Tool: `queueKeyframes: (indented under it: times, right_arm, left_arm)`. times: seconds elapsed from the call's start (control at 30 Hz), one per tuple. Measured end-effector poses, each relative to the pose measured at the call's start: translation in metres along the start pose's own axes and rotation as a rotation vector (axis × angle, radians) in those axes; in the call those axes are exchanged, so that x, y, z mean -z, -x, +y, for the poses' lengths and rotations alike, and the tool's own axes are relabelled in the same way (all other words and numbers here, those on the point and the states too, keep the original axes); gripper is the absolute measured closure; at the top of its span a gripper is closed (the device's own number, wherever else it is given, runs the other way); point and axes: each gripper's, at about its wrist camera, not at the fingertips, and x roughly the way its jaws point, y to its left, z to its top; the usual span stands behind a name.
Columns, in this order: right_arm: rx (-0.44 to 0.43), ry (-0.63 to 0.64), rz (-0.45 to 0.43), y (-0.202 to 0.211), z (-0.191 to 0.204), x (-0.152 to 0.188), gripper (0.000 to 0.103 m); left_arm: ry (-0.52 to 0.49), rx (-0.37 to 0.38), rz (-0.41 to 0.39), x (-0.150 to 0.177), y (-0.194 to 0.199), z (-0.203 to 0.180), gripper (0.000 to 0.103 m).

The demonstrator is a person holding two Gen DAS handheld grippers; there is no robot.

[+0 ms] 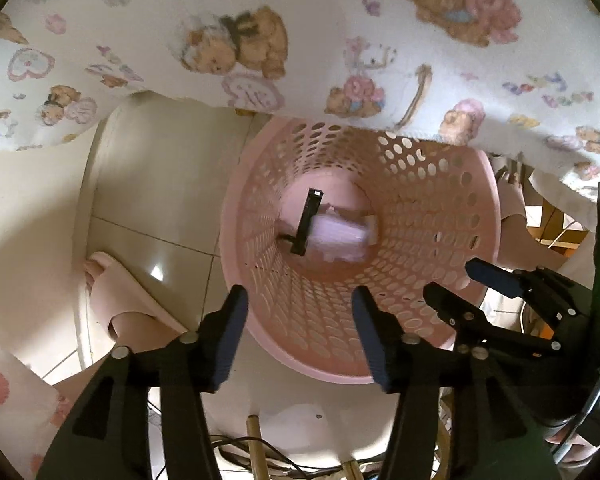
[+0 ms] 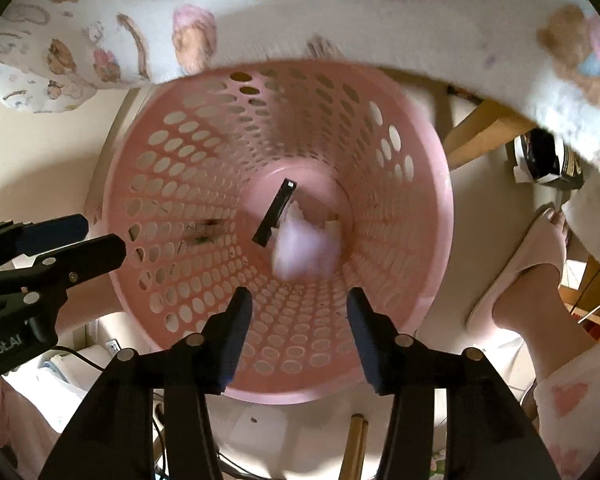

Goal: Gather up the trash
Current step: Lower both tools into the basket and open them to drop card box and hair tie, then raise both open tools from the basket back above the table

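Fingers first, from the left wrist view: our left gripper (image 1: 300, 336) stands with its jaws apart and nothing between the pads, hanging over the near rim of the pink basket (image 1: 488, 184). Our right gripper (image 1: 456, 280) shows at the right edge, also spread and empty. Down on the basket floor lie a black strip (image 1: 309, 220) and a crumpled white wad (image 1: 342, 236), touching each other; the wad is blurred, so we judge it may not have settled. A teddy-bear cloth (image 1: 300, 32) drapes above the far rim, and a slippered foot (image 1: 112, 284) stands on the tiled floor just beside the basket.

From the right wrist view, our right gripper (image 2: 298, 336) is likewise released, pads bare, aimed into the basket (image 2: 440, 184). The strip (image 2: 275, 213) leans against the wad (image 2: 304, 250) near the middle of the bottom. Our left gripper (image 2: 100, 236) enters from the left, beside the wall.

We judge the drop into the basket is done. To finish well, we should keep both jaws spread, lift straight up clear of the rim, and avoid snagging the holes or the hanging cloth.
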Motion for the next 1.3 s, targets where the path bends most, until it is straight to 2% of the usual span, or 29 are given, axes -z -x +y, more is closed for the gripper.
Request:
queueKeyframes:
  times: [0.1, 0.23, 0.43, 0.67, 0.77, 0.93, 1.13, 1.23, 1.3]
  right_arm:
    - [0.010, 0.007, -0.009, 0.004, 0.001, 0.000, 0.051]
    - [0.013, 0.020, -0.025, 0.011, 0.006, 0.001, 0.051]
    - [0.058, 0.065, -0.095, 0.032, 0.017, 0.003, 0.051]
    - [0.086, 0.113, -0.270, 0.087, 0.032, 0.009, 0.050]
    - [0.085, 0.130, -0.346, 0.112, 0.038, 0.014, 0.046]
    - [0.091, 0.164, -0.495, 0.156, 0.044, 0.020, 0.046]
    - [0.086, 0.199, -0.683, 0.204, 0.048, 0.029, 0.046]
    - [0.086, 0.190, -0.738, 0.219, 0.048, 0.031, 0.043]
    - [0.127, 0.163, -0.788, 0.228, 0.045, 0.032, 0.040]
  left_arm:
    - [-0.017, -0.041, -0.007, 0.000, 0.008, -0.002, 0.048]
    - [-0.074, -0.113, -0.101, 0.000, 0.036, -0.008, 0.044]
    - [-0.093, -0.149, -0.237, 0.002, 0.080, -0.007, 0.042]
    - [-0.061, -0.120, -0.368, 0.009, 0.131, 0.006, 0.041]
    - [-0.055, -0.129, -0.428, 0.014, 0.151, 0.009, 0.041]
    - [-0.038, -0.126, -0.529, 0.018, 0.182, 0.012, 0.040]
    - [-0.069, -0.116, -0.648, 0.020, 0.213, 0.000, 0.039]
    - [-0.063, -0.089, -0.767, 0.027, 0.236, -0.001, 0.026]
    - [-0.045, -0.119, -0.872, 0.034, 0.249, -0.003, 0.000]
